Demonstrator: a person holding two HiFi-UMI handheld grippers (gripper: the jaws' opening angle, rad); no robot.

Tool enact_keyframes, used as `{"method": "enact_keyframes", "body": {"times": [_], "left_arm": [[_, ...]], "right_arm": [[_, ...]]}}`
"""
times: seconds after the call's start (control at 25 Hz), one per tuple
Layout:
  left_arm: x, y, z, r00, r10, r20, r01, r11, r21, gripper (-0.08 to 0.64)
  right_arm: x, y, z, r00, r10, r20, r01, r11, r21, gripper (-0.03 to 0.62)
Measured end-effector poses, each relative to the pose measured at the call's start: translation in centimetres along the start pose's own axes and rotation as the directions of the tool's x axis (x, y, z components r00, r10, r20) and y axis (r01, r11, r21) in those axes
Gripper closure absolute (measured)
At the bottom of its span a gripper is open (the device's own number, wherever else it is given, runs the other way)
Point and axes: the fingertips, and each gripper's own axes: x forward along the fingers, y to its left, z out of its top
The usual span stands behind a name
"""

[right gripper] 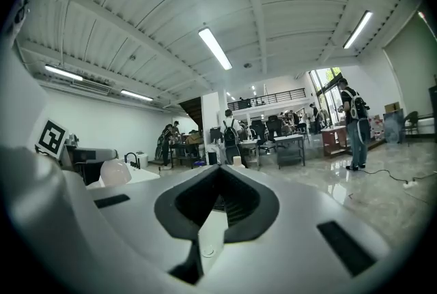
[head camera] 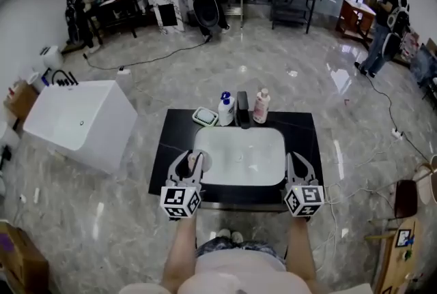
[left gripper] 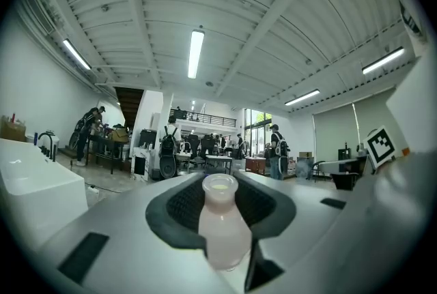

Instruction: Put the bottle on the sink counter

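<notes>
A small pale pink bottle with an open neck is held upright in my left gripper, over the front left corner of the white basin set in the black sink counter. In the left gripper view the bottle fills the gap between the dark pads of the left gripper, which is shut on it. My right gripper hovers at the counter's front right. Its jaws meet with nothing between them in the right gripper view, where the bottle shows at the left.
At the counter's back stand a black faucet, a white bottle with a blue cap, a pink bottle and a soap dish. A white bathtub sits on the floor to the left. People and tables are far behind.
</notes>
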Motion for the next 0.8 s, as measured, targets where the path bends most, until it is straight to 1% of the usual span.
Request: {"method": "enact_keyframes", "body": {"times": [0.12,0.32,0.44,0.64,0.8], "left_arm": [[1.5,-0.2,0.1,1.000,-0.018,-0.009,0.018,1.000,0.011,0.417],[3.2,-2.0,-0.6,0.997,-0.067,-0.029,0.067,0.998,0.010,0.416],[4.5,-3.7,-1.2,0.993,-0.113,-0.045,0.113,0.994,0.004,0.417],[6.9,-7.7,-2.2,0.975,-0.213,-0.061,0.213,0.977,-0.001,0.416],[8.9,-11.5,-2.9,0.949,-0.306,-0.071,0.306,0.952,-0.009,0.417]], "right_arm": [[1.0,-0.2,0.2,1.000,0.002,0.000,-0.002,1.000,-0.003,0.577],[1.0,-1.9,-0.1,0.999,-0.033,-0.005,0.033,0.999,0.012,0.577],[0.0,-3.3,-0.2,0.997,-0.072,-0.006,0.072,0.997,0.015,0.577],[-2.8,-6.5,-0.9,0.987,-0.162,-0.013,0.162,0.986,0.025,0.577],[-5.4,-9.0,-1.5,0.969,-0.244,-0.022,0.245,0.969,0.032,0.577]]}}
